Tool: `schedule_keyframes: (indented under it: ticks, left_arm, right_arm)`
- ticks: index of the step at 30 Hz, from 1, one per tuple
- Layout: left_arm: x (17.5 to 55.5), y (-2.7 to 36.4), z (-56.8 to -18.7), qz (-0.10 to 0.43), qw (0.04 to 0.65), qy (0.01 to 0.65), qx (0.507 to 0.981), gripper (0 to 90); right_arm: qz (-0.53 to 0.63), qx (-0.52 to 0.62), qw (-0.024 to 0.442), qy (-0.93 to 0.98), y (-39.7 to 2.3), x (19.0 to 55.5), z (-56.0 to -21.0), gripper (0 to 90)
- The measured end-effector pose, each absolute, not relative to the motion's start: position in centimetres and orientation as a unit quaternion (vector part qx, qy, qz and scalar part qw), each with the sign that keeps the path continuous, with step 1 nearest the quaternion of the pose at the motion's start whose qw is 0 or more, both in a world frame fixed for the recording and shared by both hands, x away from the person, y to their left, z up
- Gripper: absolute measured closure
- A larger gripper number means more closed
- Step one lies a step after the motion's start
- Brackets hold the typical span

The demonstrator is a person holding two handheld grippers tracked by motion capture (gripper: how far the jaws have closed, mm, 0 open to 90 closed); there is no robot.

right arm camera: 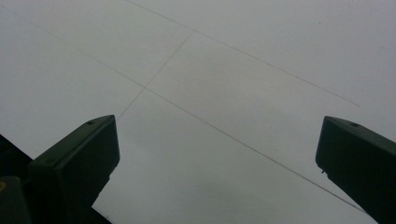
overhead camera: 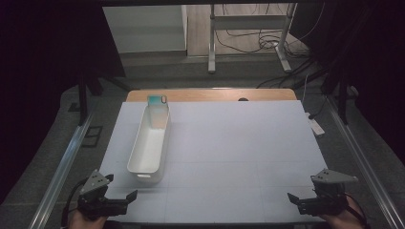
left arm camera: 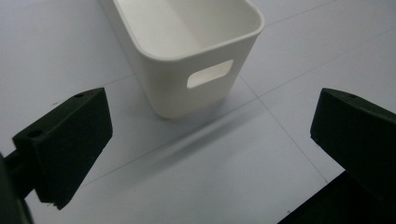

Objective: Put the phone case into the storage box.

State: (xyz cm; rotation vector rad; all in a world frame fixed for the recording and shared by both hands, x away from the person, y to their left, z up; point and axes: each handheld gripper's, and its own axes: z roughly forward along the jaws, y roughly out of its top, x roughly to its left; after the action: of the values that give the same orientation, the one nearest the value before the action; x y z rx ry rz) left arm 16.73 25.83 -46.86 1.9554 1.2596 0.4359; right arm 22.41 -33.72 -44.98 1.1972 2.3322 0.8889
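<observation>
We see a white bin (overhead camera: 149, 143) left of centre on the table (overhead camera: 239, 152); a teal-topped item (overhead camera: 157, 101) stands inside. Left gripper (overhead camera: 119, 188) and right gripper (overhead camera: 300, 191) sit at the bottom corners; jaws apart.

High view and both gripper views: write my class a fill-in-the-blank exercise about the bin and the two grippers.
1. The long white plastic bin lies on the ____ half of the pale blue table.
2. The left gripper has its jaws ____.
3. The teal-topped clear case stands at the bin's ____ end.
4. The right gripper holds ____.

Missing words: left; open; far; nothing
</observation>
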Motion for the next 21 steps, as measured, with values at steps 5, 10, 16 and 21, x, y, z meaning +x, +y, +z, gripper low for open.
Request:
schedule_keyframes:
  ticks: [5, 10, 16, 21]
  left_arm:
    - [16.59, 25.87, -46.86, 0.171, 0.372, 0.496, 0.766, 0.0]
    - [16.51, 25.8, -46.89, 0.173, 0.364, 0.498, 0.768, 0.0]
    - [16.68, 25.58, -47.03, 0.172, 0.352, 0.501, 0.772, 0.0]
    - [16.78, 25.64, -47.03, 0.17, 0.353, 0.504, 0.769, 0.0]
  right_arm:
    - [0.315, 0.425, 0.186, 0.828, -33.72, 22.41, -44.98, 0.0]
    - [0.315, 0.424, 0.185, 0.828, -33.7, 22.4, -44.98, 0.0]
    - [0.316, 0.424, 0.185, 0.828, -33.71, 22.4, -44.97, 0.0]
    - [0.315, 0.424, 0.185, 0.829, -33.72, 22.42, -45.01, 0.0]
